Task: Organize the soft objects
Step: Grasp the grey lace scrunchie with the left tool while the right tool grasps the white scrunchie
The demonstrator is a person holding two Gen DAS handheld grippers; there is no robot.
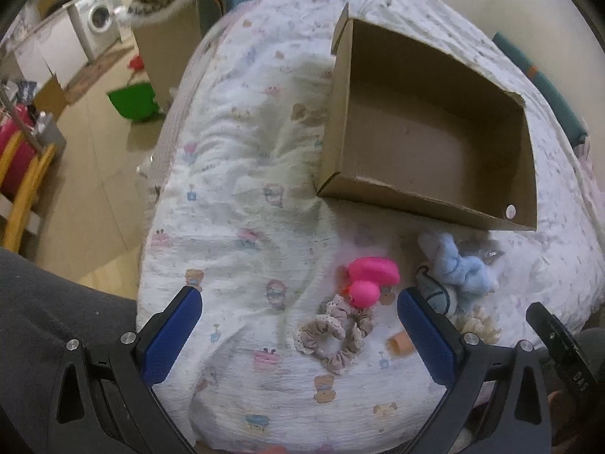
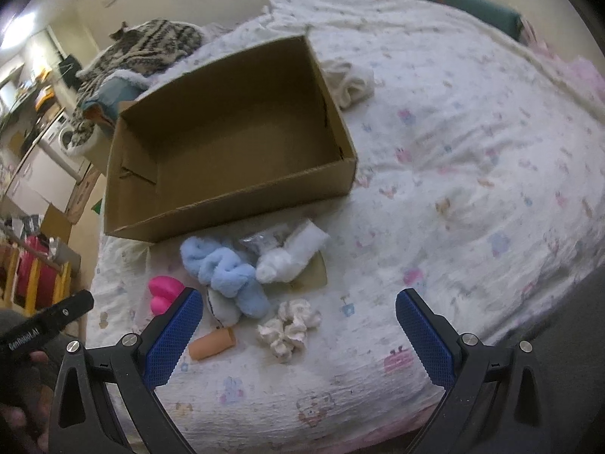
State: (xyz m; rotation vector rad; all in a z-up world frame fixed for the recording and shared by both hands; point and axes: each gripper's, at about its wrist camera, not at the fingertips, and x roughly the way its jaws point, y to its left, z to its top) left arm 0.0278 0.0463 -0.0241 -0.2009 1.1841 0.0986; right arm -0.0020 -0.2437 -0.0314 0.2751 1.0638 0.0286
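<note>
Behind blue plush point(image 2: 227, 276), half-hidden grey toy point(image 2: 225, 308).

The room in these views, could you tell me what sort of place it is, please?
Probably a small home or studio flat: a bed with cartoon-print bedding, a washing machine beyond it, and a cat sleeping nearby.

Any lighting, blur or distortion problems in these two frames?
Left wrist view: strong fisheye bowing of the bed, dim warm light, cardboard box interior shadowed. Right wrist view: same bowing, bright glare at the upper left, bedding softly blurred toward the right edge.

Two near, downward wrist views (fisheye), both over the cardboard box point(image 1: 427, 128) point(image 2: 230, 143).
</note>
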